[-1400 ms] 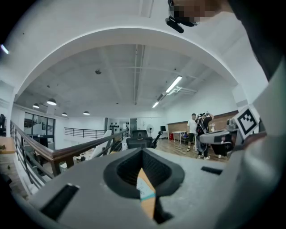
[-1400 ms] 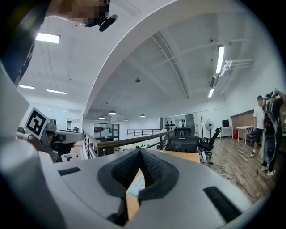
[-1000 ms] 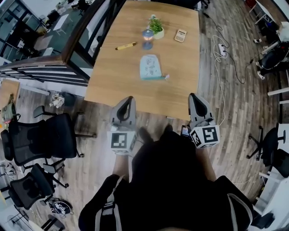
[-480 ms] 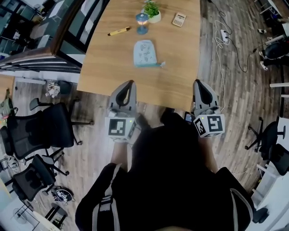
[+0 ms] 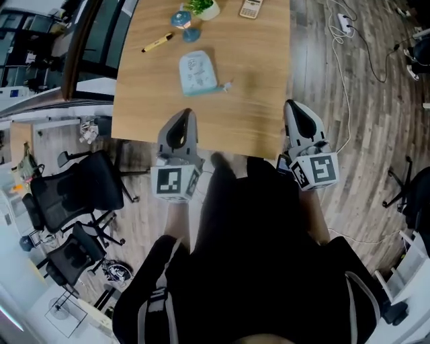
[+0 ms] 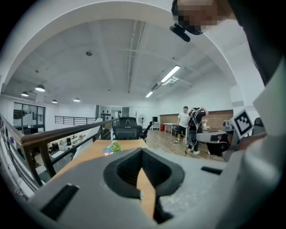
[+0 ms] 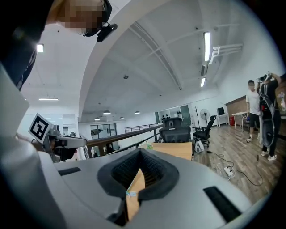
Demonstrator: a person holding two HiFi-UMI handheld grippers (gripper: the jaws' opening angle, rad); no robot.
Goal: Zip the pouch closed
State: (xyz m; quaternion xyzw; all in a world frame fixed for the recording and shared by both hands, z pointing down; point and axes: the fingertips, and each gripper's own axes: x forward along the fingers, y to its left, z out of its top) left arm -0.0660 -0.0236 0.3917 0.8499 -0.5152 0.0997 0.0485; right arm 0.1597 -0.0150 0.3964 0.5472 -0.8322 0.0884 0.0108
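The light blue pouch (image 5: pixel 197 72) lies flat on the wooden table (image 5: pixel 262 74), its zipper pull (image 5: pixel 226 85) sticking out at its near right corner. My left gripper (image 5: pixel 183 115) hovers over the table's near edge, short of the pouch and slightly left of it. My right gripper (image 5: pixel 292 105) hangs over the near right corner, well right of the pouch. Both are shut with nothing held. In the gripper views only a sliver of tabletop (image 6: pixel 145 188) (image 7: pixel 134 190) shows between the jaws; the pouch is hidden there.
At the table's far end are a yellow pen (image 5: pixel 156 44), a blue object (image 5: pixel 181 19), a potted plant (image 5: pixel 203 7) and a calculator (image 5: pixel 250 8). Office chairs (image 5: pixel 80 195) stand left on the floor. A power strip (image 5: pixel 347 23) and cable lie right. People (image 6: pixel 192 129) stand beyond.
The person has stepped toward the table. The pouch and table now sit closer to the grippers, whose tips reach over the near edge. Both grippers stay shut.
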